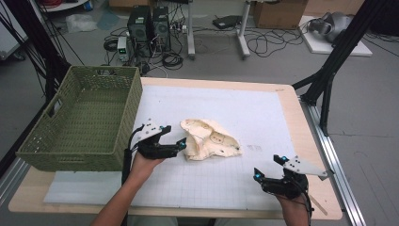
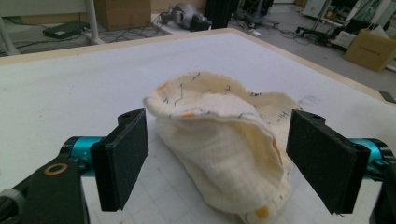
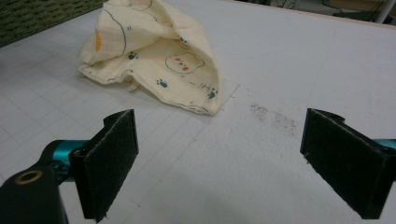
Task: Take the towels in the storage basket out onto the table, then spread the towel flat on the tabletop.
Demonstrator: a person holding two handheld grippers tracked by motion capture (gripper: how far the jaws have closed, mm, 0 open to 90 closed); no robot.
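A crumpled cream cloth (image 1: 209, 140) with small printed animals lies in a heap near the middle of the white grid mat (image 1: 244, 113). My left gripper (image 1: 172, 135) stands open right at the cloth's left edge. In the left gripper view the cloth (image 2: 219, 140) bulges just beyond the two wide-apart pads (image 2: 122, 156), and neither pad presses on it. My right gripper (image 1: 269, 166) is open near the front right of the mat, well apart from the cloth. The right gripper view has the cloth (image 3: 154, 56) lying farther off, beyond empty jaws.
A green woven basket (image 1: 84, 117) stands on the table's left side, close to my left hand. The table's wooden edge (image 1: 310, 141) runs along the right. Computers, cables and black stand legs are on the floor behind.
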